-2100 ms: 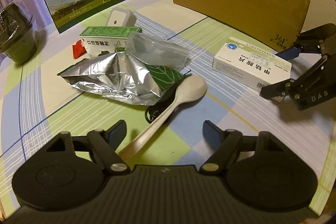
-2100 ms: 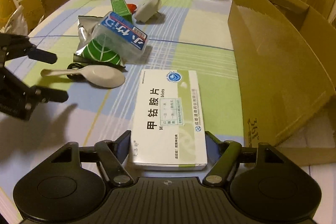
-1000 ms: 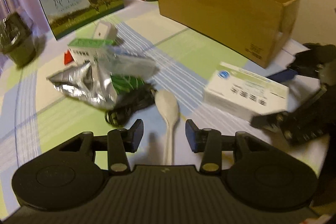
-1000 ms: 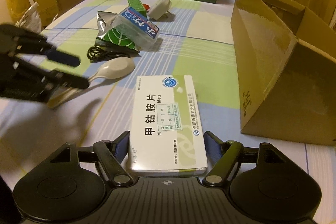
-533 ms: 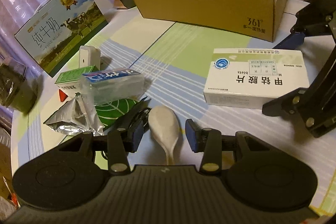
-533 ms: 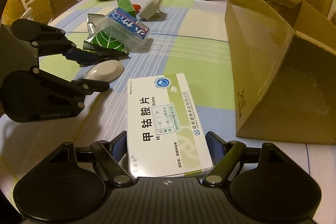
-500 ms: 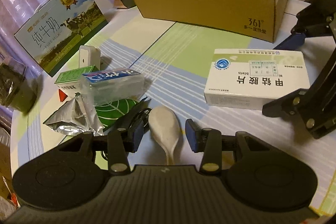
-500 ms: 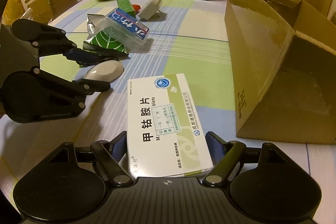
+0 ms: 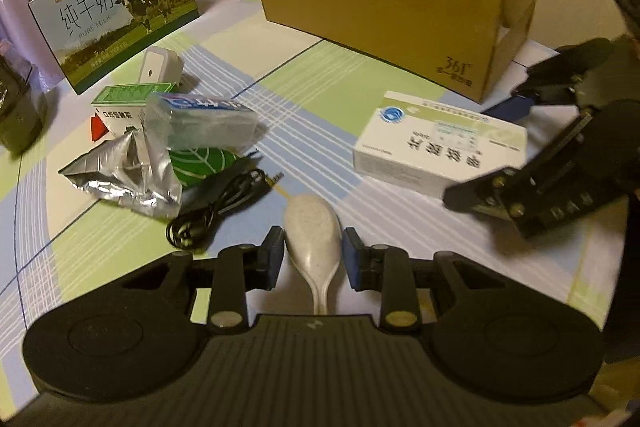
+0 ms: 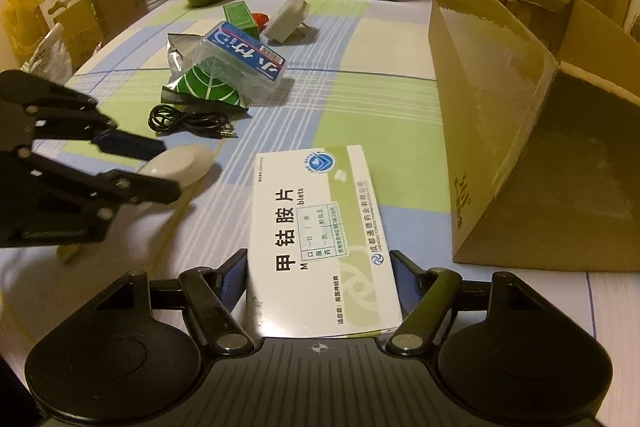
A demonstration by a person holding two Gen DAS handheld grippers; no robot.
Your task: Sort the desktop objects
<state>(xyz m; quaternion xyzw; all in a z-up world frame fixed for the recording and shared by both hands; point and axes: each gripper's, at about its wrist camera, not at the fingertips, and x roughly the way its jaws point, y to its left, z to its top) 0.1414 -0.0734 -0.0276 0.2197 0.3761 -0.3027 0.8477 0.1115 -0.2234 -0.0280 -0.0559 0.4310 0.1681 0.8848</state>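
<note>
Both views are lit dimly by warm, yellowish indoor light, and soft shadows are cast on the worktop [image 10: 360, 27]. Straight lines are bowed by fisheye distortion, corners are vignetted black. Motion blur is seen on the right gripper [image 9: 500, 143] in the left wrist view, and glare on the cardboard box [image 10: 492, 51].

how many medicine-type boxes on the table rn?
2. The white tablet box sits between the right gripper fingers, beside the cardboard carton. The small green box lies behind the foil pouch. Others may be hidden.
</note>
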